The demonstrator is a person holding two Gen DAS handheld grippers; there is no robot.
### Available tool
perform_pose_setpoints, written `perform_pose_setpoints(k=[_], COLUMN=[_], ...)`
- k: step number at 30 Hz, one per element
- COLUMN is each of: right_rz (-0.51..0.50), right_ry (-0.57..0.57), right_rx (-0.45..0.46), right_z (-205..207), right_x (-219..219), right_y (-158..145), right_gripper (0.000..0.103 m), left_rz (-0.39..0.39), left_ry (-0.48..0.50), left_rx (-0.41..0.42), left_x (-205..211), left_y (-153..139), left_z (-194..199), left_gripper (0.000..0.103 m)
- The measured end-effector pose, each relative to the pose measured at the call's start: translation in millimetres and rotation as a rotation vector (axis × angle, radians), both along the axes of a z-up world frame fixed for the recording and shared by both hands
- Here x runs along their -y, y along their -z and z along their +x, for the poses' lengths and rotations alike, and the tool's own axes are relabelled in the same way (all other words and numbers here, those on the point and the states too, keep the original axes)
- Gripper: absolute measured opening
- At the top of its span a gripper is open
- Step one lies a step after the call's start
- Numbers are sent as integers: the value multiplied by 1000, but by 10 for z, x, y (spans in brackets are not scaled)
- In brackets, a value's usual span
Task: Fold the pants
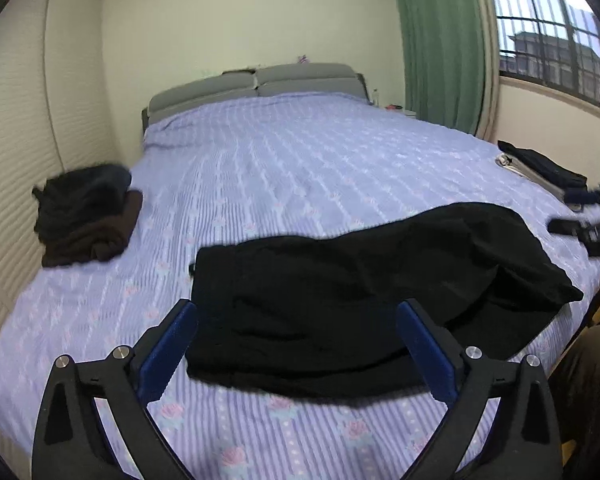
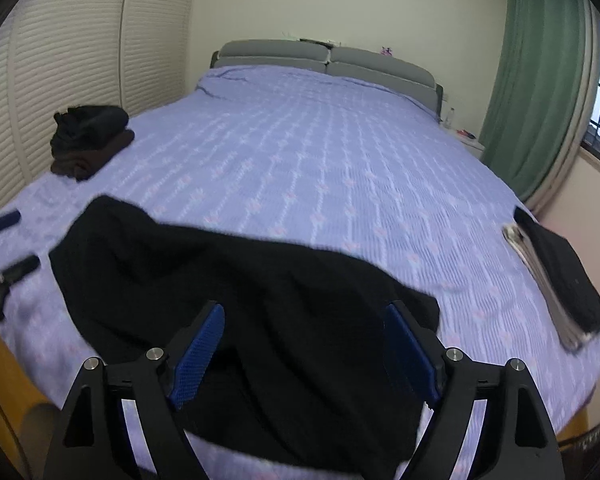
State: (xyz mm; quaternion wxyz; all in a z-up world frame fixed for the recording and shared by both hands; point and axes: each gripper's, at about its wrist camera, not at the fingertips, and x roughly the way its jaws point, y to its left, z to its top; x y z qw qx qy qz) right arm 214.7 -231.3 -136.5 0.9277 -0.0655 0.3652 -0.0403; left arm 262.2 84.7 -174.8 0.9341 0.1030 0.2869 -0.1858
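Observation:
Black pants point(image 1: 360, 280) lie crumpled across the near end of the lilac bed sheet point(image 1: 280, 168), partly folded over on themselves. My left gripper point(image 1: 296, 314) hovers over their near left part, jaws wide open, blue pads clear of the cloth. In the right wrist view the same pants point(image 2: 240, 280) spread from left to the near middle. My right gripper point(image 2: 305, 312) stands open above their right end, with cloth below the fingers but not pinched. Each gripper shows in the other's view: the right gripper point(image 1: 580, 216) at the right edge, the left gripper point(image 2: 8, 240) at the left edge.
A heap of dark clothes point(image 1: 88, 212) point(image 2: 90, 140) sits at the bed's left side by the louvred doors point(image 1: 16, 120). A folded dark stack point(image 1: 540, 168) point(image 2: 560, 280) lies at the bed's right edge. Grey headboard point(image 1: 256, 84), green curtain point(image 1: 440, 40).

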Motion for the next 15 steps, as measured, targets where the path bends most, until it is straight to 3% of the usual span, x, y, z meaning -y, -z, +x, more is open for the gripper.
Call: perform_pose_setpoints(k=[6,11,15], right_rz=[-40,-81,-103], right_ry=[-25,-77,-121], right_rx=[-79,-122,-136], right_z=[-208,-130,-87], right_x=[30,-88,-218], right_y=[475,779,894], right_gripper=[83,83,81], left_rz=[-20,35,-2], left_ry=[-94,-146,-187], left_rx=[-65,-39,-51], left_x=[-181,-192,-292], left_y=[291,416,470], left_z=[63,142,242], left_gripper=[101,101,101])
